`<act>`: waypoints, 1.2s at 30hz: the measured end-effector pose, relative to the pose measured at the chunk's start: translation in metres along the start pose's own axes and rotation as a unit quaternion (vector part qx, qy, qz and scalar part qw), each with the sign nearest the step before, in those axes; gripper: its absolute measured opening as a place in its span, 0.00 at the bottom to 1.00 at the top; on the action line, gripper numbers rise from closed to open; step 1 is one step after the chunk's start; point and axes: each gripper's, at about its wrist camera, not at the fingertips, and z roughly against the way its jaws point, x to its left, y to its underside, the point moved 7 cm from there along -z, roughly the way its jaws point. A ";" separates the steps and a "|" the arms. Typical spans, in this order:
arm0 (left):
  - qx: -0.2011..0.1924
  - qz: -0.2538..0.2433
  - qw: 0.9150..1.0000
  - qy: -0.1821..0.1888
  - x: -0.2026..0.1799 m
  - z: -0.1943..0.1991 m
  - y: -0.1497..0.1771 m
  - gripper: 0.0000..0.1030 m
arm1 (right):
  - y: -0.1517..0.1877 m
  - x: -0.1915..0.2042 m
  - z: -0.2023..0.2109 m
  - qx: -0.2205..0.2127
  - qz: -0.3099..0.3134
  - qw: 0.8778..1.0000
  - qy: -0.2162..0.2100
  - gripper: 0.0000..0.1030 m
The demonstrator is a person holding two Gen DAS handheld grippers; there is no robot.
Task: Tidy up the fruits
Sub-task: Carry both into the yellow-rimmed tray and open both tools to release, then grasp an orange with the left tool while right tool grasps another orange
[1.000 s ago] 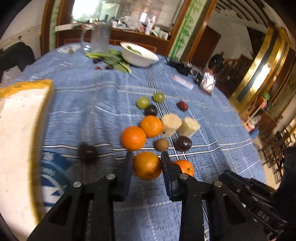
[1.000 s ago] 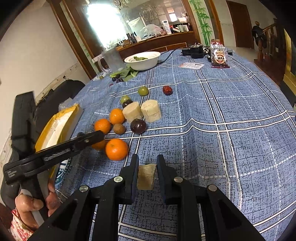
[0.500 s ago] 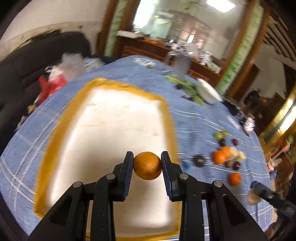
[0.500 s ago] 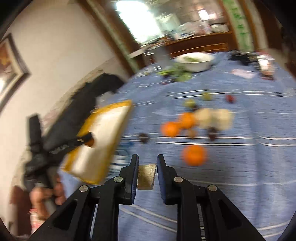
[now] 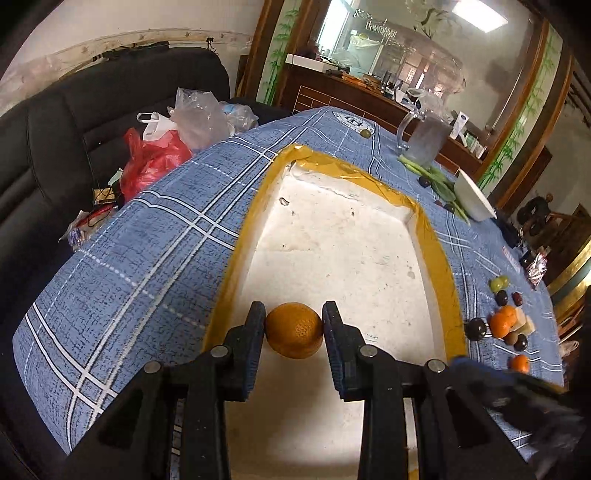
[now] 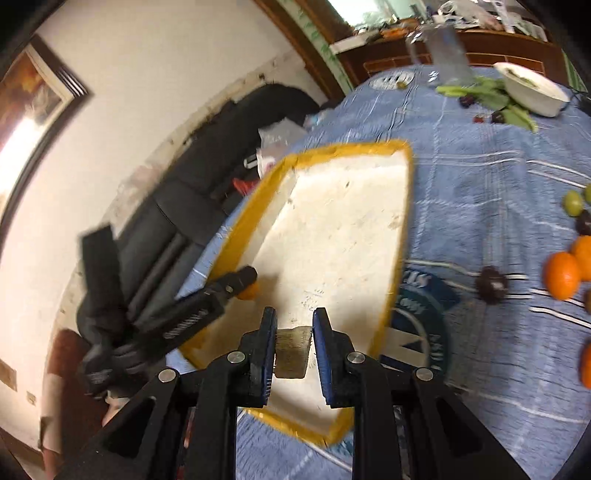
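Both tools had swung from the fruit pile to above the white tray. Left tool pinched an orange across its middle (firm, slippery peel); right tool clamped a pale, stiff cane-like chunk.

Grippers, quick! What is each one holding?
Left gripper: closed on an orange, over the white tray.
Right gripper: closed on a pale fruit chunk.

At the upper left of my view a black sofa stands against a pale wall; a framed picture hangs there.
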 end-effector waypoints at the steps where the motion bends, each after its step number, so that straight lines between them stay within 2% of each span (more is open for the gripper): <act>1: 0.004 0.002 1.000 0.005 0.001 0.001 0.001 0.33 | 0.002 0.002 -0.009 0.005 0.004 1.000 0.005 0.22; 5: 0.006 0.014 0.999 0.035 0.000 0.011 0.002 0.48 | 0.007 0.012 -0.017 0.009 0.027 0.999 0.035 0.23; 7: 0.002 0.017 0.999 0.037 0.000 0.017 0.002 0.53 | 0.006 0.017 -0.015 0.001 0.041 0.998 0.043 0.37; 8: -0.001 0.021 0.999 0.036 -0.001 0.020 0.002 0.58 | 0.006 0.019 -0.012 -0.006 0.043 0.998 0.045 0.55; 9: -0.006 0.026 0.999 0.032 0.000 0.024 0.001 0.61 | 0.005 0.019 -0.007 -0.017 0.043 0.998 0.047 0.64; 14: -0.021 0.043 0.998 0.029 -0.004 0.044 0.006 0.65 | 0.003 0.011 0.035 -0.059 0.042 0.996 0.053 0.64; 18: -0.028 0.018 0.999 0.035 -0.027 0.056 0.008 0.65 | 0.008 -0.014 0.080 -0.096 0.035 0.992 0.078 0.64; 22: -0.035 -0.019 0.998 0.047 -0.063 0.063 0.011 0.71 | 0.019 -0.069 0.139 -0.124 0.020 0.981 0.147 0.64; 26: -0.008 -0.049 0.995 0.086 -0.111 0.049 0.022 0.71 | 0.028 -0.126 0.173 -0.128 -0.021 0.971 0.202 0.65; 30: 0.031 -0.084 0.988 0.125 -0.160 0.030 0.036 0.71 | 0.042 -0.159 0.178 -0.112 -0.049 0.969 0.213 0.65; 36: 0.064 -0.142 0.981 0.120 -0.215 0.003 0.044 0.71 | 0.046 -0.177 0.154 -0.083 -0.047 0.972 0.215 0.64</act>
